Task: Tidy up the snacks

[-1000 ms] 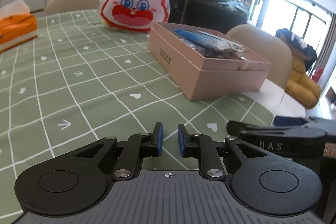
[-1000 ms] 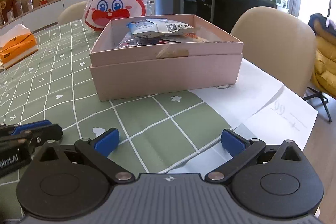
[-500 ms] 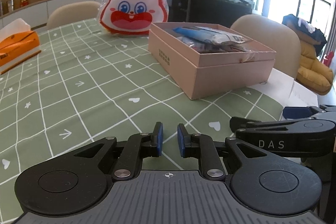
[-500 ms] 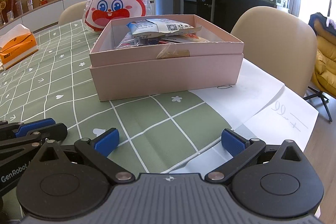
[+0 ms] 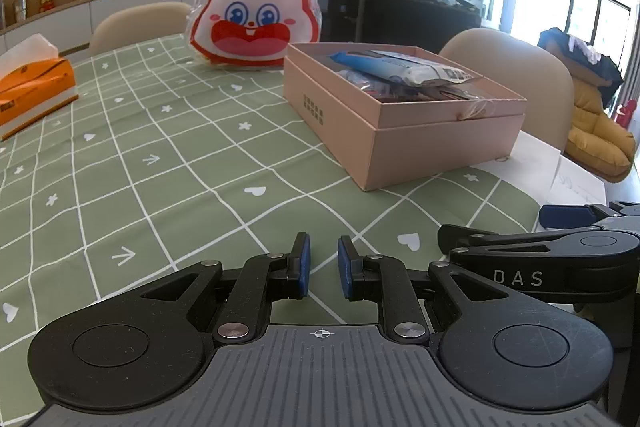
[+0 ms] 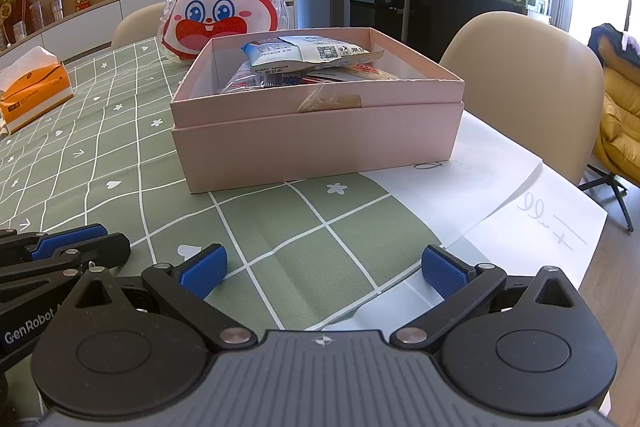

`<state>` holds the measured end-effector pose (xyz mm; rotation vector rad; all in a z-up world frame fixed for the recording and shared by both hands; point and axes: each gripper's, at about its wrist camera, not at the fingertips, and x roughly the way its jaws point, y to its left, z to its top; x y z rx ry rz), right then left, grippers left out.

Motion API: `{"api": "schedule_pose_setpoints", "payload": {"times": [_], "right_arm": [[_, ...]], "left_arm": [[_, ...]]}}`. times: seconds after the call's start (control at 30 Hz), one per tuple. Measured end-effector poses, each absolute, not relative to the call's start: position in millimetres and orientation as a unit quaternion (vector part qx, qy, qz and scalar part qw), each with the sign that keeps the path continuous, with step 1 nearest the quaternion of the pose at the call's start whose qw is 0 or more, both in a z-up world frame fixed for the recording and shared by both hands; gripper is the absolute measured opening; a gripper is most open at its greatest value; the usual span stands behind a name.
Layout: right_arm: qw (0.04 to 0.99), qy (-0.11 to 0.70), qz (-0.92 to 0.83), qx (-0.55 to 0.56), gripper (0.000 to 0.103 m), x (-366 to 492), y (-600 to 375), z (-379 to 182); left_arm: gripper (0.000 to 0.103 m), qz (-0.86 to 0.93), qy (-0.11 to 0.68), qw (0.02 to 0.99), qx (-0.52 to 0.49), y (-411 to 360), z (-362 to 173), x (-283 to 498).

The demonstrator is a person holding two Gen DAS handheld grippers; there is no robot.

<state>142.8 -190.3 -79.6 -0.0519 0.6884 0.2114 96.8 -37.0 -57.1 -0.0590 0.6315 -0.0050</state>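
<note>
A pink cardboard box (image 5: 448, 143) (image 6: 320, 143) stands open on the green checked tablecloth, with several snack packets (image 6: 308, 61) (image 5: 404, 71) piled inside. A red and white rabbit-shaped snack bag (image 5: 254, 23) (image 6: 222, 11) stands behind the box. My left gripper (image 5: 323, 267) is nearly shut with a narrow gap and holds nothing, low over the cloth in front of the box. My right gripper (image 6: 323, 267) is open wide and empty, close in front of the box. Each gripper shows at the edge of the other's view.
An orange tissue box (image 5: 32, 87) (image 6: 34, 91) stands at the far left. White paper sheets (image 6: 500, 187) lie under and right of the pink box at the table's edge. Beige chairs (image 6: 524, 83) stand around the table.
The left gripper has levelled out and pulled back slightly, so the box and rabbit bag look straighter. The right gripper has hardly moved. Neither jaw setting changed.
</note>
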Motion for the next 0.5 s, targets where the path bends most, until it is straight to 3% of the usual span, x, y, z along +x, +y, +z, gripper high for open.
{"api": "schedule_pose_setpoints", "payload": {"times": [0.5], "right_arm": [[0.936,0.337,0.103,-0.025,0.103,142.9,-190.2,-79.8]], "left_arm": [[0.02,-0.002,0.311,0.95,-0.027,-37.2,-57.3,96.7]]}}
